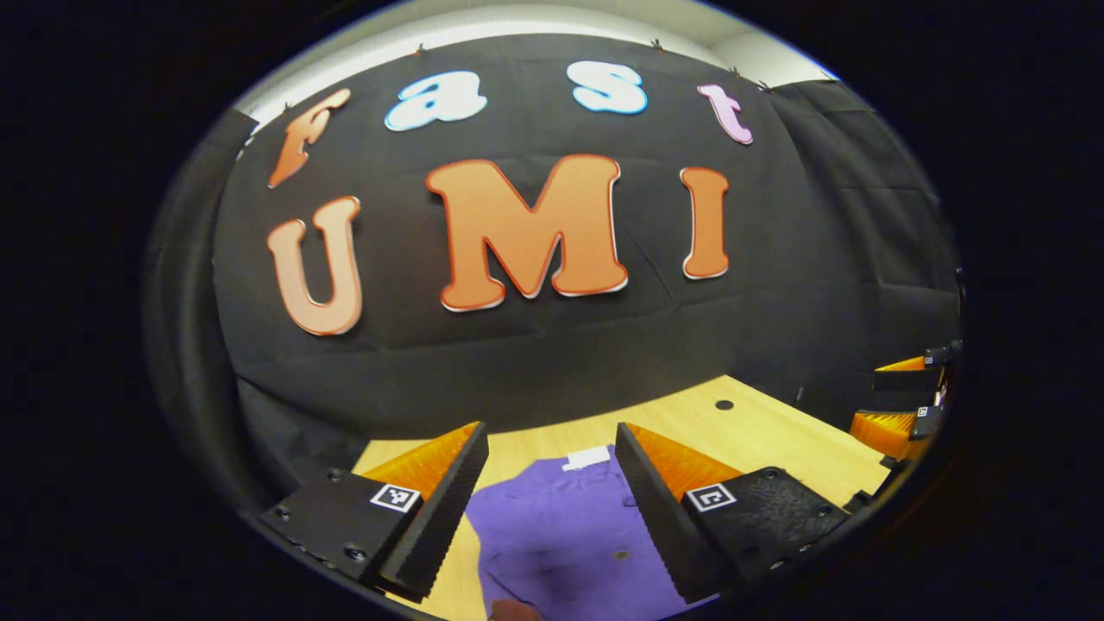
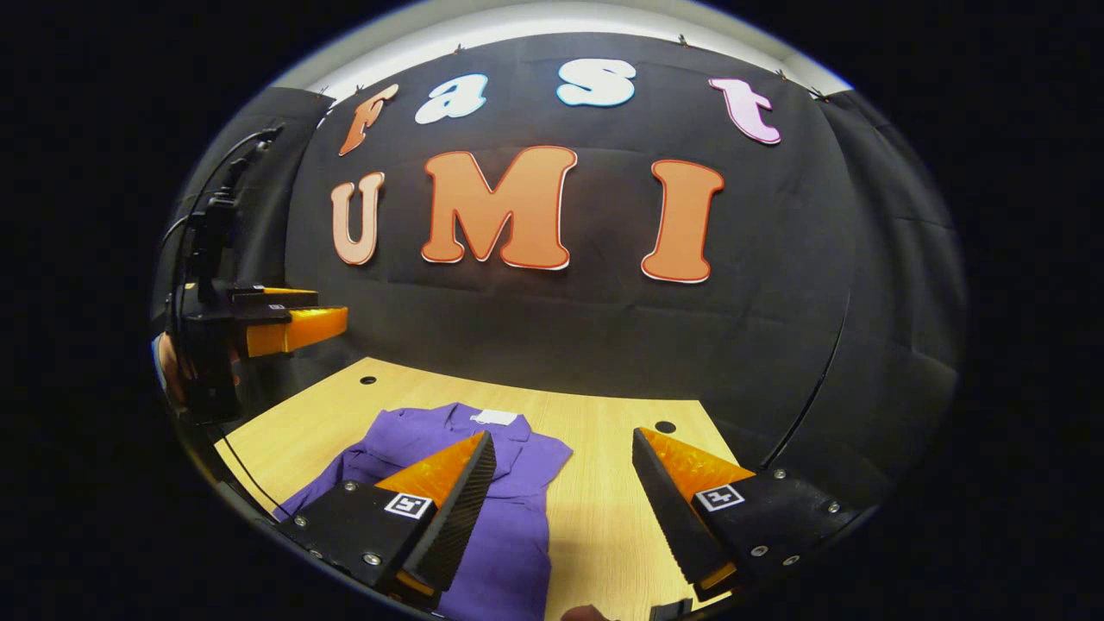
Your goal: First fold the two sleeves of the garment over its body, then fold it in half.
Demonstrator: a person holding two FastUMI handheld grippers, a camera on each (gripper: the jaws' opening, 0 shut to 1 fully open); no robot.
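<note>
Left gripper view: left gripper (image 1: pixel 548 500) hangs over the purple garment (image 1: pixel 561 535) on the wooden table (image 1: pixel 759 431), jaws wide, holding nothing. Right gripper (image 2: pixel 561 504) likewise agape beside the garment's edge. Cloth looks light, limp; best pinched at a sleeve edge. Collar points toward the wall, long axis running away.

Nothing readable here tbh. The purple garment (image 2: pixel 509 483) has a white collar tag (image 2: pixel 493 417), too small to read. Each gripper finger carries a small square marker (image 1: pixel 711 497), just a pattern.
</note>
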